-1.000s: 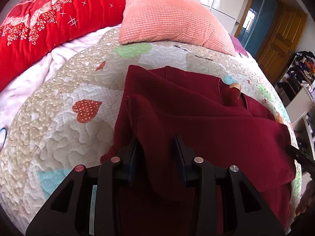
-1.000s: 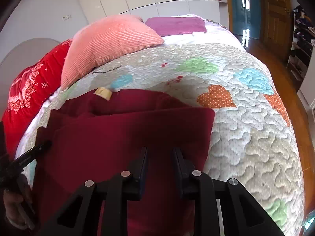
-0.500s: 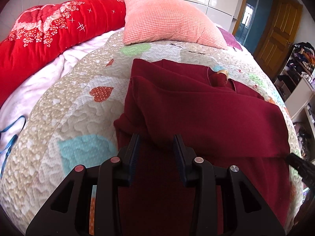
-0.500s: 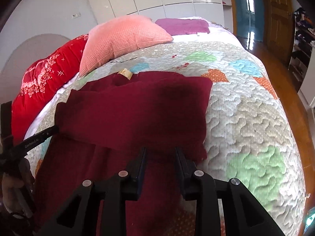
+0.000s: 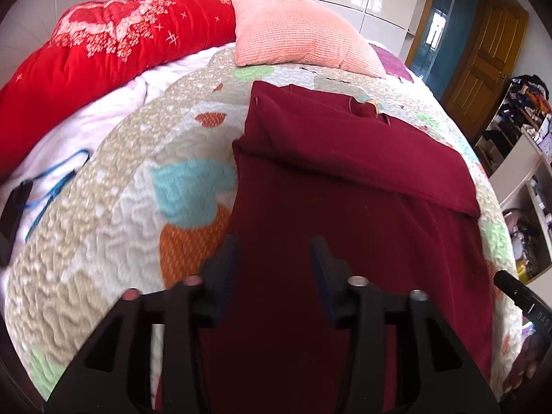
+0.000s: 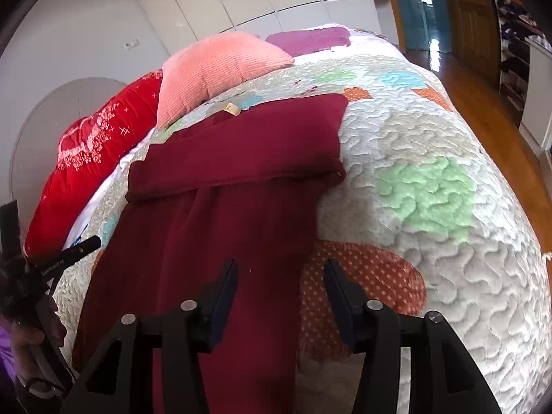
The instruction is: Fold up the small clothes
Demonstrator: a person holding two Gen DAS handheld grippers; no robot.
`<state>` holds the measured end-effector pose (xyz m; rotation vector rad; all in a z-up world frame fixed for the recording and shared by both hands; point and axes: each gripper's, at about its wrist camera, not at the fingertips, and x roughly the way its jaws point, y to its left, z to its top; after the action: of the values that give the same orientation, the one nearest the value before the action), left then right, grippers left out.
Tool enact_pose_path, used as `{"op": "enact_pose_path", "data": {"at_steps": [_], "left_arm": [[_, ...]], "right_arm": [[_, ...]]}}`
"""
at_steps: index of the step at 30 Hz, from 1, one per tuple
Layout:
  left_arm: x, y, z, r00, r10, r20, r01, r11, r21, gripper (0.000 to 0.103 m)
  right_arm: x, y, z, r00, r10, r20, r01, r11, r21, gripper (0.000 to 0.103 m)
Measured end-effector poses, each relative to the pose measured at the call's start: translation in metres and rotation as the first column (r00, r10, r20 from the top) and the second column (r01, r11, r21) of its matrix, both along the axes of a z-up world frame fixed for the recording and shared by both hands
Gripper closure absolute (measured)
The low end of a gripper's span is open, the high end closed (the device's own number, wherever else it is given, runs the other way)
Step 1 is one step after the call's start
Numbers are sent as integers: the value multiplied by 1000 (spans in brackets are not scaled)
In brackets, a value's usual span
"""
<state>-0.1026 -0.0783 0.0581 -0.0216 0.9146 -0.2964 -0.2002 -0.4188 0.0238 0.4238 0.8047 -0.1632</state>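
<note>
A: What has changed since a second ago?

B: Back then our left gripper (image 5: 274, 252) had a fold of the maroon garment (image 5: 345, 179) bunched between its jaws. Now those jaws stand wide with nothing between them, hovering over the cloth's lower panel. Our right gripper (image 6: 280, 276) has also spread: its jaws were narrow over the fabric, and now they gape wide, holding nothing, straddling the garment's right edge where it meets the quilt (image 6: 431, 172). Both views have pulled back, so more of the bed shows.

A: And where is the garment?

B: Flat on the quilt, at mid-bed. In the left view it runs from 12 o'clock down to 6, with a folded band lying across its top, from 11 to 3 o'clock. A small tan label (image 6: 230, 108) sits at the far edge, at 12 in the right view.

A: Textures?

B: The garment looks like a soft, matte knit, with crisp straight fold edges. The quilt is puckered with wavy stitching and patched with heart shapes: dotted orange, pale green, sky blue. Past it, at 12 o'clock, a ribbed salmon-pink pillow (image 5: 300, 31) rests on the quilt, beside a glossy red floral comforter (image 5: 103, 55) at 10.
</note>
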Motion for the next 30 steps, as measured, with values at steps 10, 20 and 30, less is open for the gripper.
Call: {"op": "enact_pose_path", "data": {"at_steps": [10,20,30], "left_arm": [[-48,46,-12,996,72,-57,-75,996,-55,37],[-56,70,-35,991,92,-97,-99,993,-68,37],[-78,94,-35,989,58,-136,-77,988,-135,37]], "right_arm": [[-35,20,-30,992,128,21,-130,987,94,53],[-55,27,-21,998,69,-4,-69,993,-96,96],[-107,-3,-26,994,61,90,-81,968,239,44]]}}
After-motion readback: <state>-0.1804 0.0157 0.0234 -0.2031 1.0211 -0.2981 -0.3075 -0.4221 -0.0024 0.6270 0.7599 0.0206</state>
